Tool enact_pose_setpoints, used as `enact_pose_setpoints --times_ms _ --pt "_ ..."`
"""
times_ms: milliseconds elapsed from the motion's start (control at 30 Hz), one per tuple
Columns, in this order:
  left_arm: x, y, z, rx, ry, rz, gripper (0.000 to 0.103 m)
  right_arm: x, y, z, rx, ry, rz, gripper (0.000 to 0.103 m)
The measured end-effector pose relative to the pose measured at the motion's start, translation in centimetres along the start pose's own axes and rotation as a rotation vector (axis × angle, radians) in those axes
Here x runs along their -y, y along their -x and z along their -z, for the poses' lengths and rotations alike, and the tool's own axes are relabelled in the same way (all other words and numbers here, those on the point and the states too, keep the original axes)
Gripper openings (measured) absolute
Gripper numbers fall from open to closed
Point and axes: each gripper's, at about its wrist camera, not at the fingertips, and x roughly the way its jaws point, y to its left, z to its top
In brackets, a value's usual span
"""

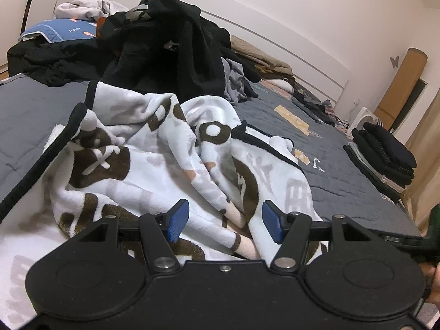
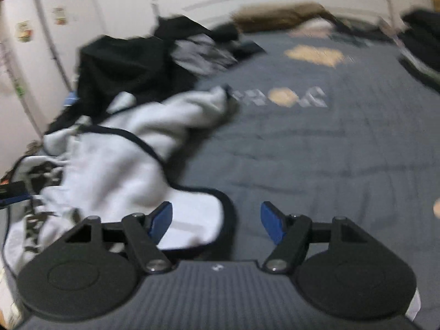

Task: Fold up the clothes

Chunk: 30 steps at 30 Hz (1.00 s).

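At three o'clock a folded stack (image 1: 385, 159) waits, while both released grippers (image 1: 225, 221) (image 2: 217, 221) hover over the crumpled blanket (image 1: 154, 148), the black heap (image 1: 165, 52) at twelve unfolded.

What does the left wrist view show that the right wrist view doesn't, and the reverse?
Left wrist only: the left gripper, open over the crumpled white patterned blanket, and a folded stack of dark clothes at the bed's right edge.
Right wrist only: the right gripper, open above the blanket's black-trimmed corner, though blurred.
Both: the blanket, the black clothes pile and the grey bedspread.
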Motion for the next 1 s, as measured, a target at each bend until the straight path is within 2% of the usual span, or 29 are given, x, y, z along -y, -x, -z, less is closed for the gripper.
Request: enact_pose_setpoints --times_ms 167,233,267,333,367,400,433,633,767,933,1000 --pt "0.0 -0.2 0.1 -0.011 0.004 0.003 0.059 1.2 -3.1 1.3 -0.112 -0.121 -0.027 0.070" --pt "0.1 -0.1 0.1 -0.011 -0.001 0.006 0.059 0.9 -3.5 1.7 -0.099 -0.112 -0.032 0.069" --pt "0.1 -0.1 0.1 -0.010 -0.003 0.008 0.059 0.8 -3.6 1.7 -0.095 -0.108 -0.038 0.063" --pt "0.0 -0.2 0.1 -0.012 -0.001 0.005 0.059 0.9 -3.7 1.8 -0.101 -0.128 -0.076 0.036" --pt "0.0 -0.3 0.1 -0.013 0.001 0.004 0.059 0.9 -3.7 1.7 -0.106 -0.141 -0.095 0.016" --pt "0.0 -0.3 0.1 -0.013 0.003 0.003 0.059 0.8 -3.7 1.5 -0.110 -0.153 -0.114 0.010" --pt "-0.1 -0.3 0.1 -0.014 0.006 0.003 0.059 0.7 -3.6 1.3 -0.112 -0.162 -0.131 0.009" --pt "0.1 -0.4 -0.1 -0.009 0.000 0.005 0.059 0.5 -0.5 -0.6 0.016 -0.182 -0.137 0.006" --pt "0.1 -0.3 -0.3 -0.005 0.003 0.013 0.059 1.9 4.0 -2.4 0.167 -0.230 -0.121 0.006" --pt "0.3 -0.1 -0.5 -0.002 0.009 0.031 0.059 5.0 11.7 -2.6 0.364 -0.311 -0.024 0.006" --pt "0.5 0.1 -0.5 0.000 0.006 0.038 0.059 7.1 14.9 -2.0 0.450 -0.370 0.045 0.005"
